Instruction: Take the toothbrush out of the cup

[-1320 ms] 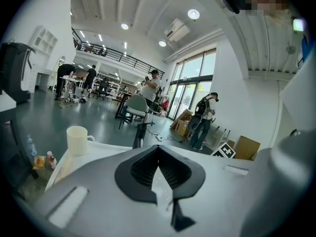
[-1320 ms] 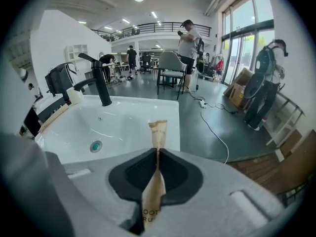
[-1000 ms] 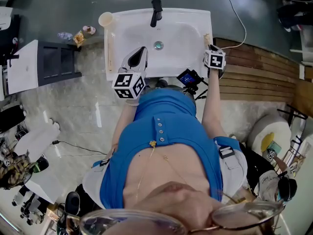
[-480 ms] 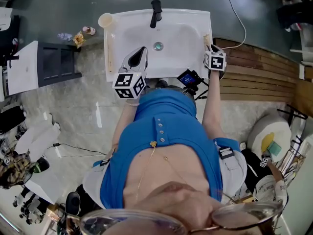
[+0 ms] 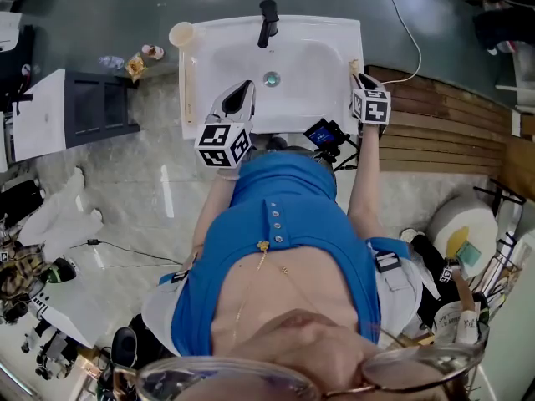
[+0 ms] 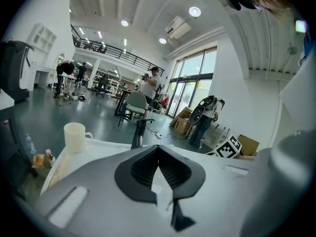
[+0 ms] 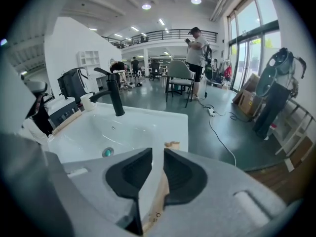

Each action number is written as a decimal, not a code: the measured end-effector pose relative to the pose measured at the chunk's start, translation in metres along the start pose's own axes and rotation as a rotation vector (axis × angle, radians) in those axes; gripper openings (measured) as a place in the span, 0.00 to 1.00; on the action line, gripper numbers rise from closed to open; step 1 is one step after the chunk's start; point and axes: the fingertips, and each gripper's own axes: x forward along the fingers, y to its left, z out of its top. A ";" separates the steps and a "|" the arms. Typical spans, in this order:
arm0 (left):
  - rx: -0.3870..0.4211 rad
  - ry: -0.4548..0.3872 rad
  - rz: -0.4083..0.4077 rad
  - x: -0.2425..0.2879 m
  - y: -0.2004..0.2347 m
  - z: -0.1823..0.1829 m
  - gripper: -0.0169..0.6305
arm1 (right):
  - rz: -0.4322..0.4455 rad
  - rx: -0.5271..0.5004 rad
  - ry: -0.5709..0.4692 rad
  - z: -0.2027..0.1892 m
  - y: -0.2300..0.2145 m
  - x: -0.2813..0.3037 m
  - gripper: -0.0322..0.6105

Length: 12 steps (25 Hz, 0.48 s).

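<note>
Wooden toothbrush (image 7: 170, 144) lies on the sink (image 5: 309, 25) rim; right gripper (image 7: 157, 153), jaws apart, has risen; left gripper (image 6: 158, 148) stays closed.

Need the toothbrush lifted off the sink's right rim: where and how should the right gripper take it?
Probably the wooden handle of the toothbrush, about mid-length, coming straight down with the jaws across its narrow width. It lies flat along the sink rim, leaving no room beneath for a side approach, and the right gripper hangs just above it, jaws slightly apart.
</note>
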 end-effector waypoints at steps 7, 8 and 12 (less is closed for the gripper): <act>0.002 0.005 -0.006 0.001 -0.001 0.000 0.03 | 0.079 -0.058 -0.054 0.024 0.026 -0.011 0.05; 0.003 0.005 -0.007 0.001 -0.002 0.000 0.03 | 0.095 -0.070 -0.060 0.027 0.032 -0.012 0.05; 0.007 0.012 -0.014 0.003 -0.003 -0.003 0.03 | 0.170 -0.113 -0.091 0.038 0.055 -0.016 0.05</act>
